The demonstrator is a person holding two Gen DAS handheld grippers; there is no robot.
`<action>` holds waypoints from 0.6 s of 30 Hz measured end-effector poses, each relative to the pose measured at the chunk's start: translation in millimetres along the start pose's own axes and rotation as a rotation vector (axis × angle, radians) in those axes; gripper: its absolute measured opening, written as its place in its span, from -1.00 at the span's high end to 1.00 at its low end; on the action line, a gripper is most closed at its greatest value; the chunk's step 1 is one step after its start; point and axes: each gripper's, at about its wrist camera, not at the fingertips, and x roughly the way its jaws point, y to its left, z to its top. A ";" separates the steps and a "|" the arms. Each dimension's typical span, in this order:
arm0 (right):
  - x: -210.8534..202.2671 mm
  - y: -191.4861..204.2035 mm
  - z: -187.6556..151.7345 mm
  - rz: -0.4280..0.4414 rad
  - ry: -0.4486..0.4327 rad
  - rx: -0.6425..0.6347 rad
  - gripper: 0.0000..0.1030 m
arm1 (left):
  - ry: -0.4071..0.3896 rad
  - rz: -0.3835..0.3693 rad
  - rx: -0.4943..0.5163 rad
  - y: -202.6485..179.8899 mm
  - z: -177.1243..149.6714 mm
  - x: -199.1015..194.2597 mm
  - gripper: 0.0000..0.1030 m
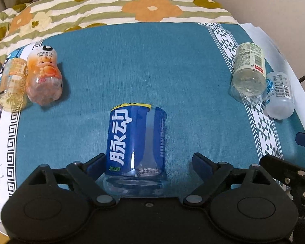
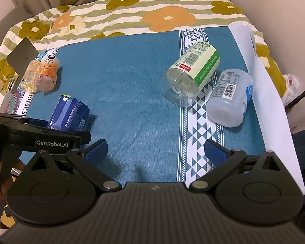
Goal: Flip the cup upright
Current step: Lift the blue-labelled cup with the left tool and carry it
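A blue-labelled clear plastic cup (image 1: pixel 135 144) lies on its side on the teal cloth (image 1: pixel 152 71), its clear base toward the camera. My left gripper (image 1: pixel 149 162) is open around it; the left finger (image 1: pixel 95 165) is close to or touching the cup's side, the right finger (image 1: pixel 203 165) stands well apart. The same cup (image 2: pixel 69 113) shows in the right wrist view at left, beside the left gripper's black body. My right gripper (image 2: pixel 155 150) is open and empty above bare cloth.
Two cups lie at the left edge, orange-labelled (image 1: pixel 43 77) and yellow (image 1: pixel 12 85). Two lie at the right, green-labelled (image 2: pixel 192 73) and frosted white (image 2: pixel 230 97). A floral quilt (image 2: pixel 152 6) lies behind; the white sheet edge (image 2: pixel 274 101) drops off at the right.
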 end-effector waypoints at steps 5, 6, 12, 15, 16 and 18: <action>-0.9 0.1 0.1 0.001 -0.001 -0.005 -1.00 | -0.016 0.022 0.010 0.6 -0.9 -5.8 -0.82; -1.2 0.5 0.3 0.001 -0.002 -0.006 -1.00 | -0.020 0.024 0.011 1.7 -0.9 -7.1 -0.82; -2.7 3.3 0.0 0.009 -0.005 -0.010 -1.00 | -0.044 0.041 0.018 3.7 -2.6 -14.9 -0.82; -3.4 5.6 -0.5 0.012 -0.006 -0.014 -1.00 | -0.050 0.044 0.018 3.4 -2.8 -16.9 -0.82; -3.5 6.0 -0.6 0.013 -0.006 -0.016 -1.00 | -0.052 0.045 0.018 3.7 -3.0 -17.6 -0.82; -3.7 7.2 -0.8 0.016 -0.008 -0.018 -1.00 | -0.056 0.045 0.020 3.7 -3.4 -19.0 -0.82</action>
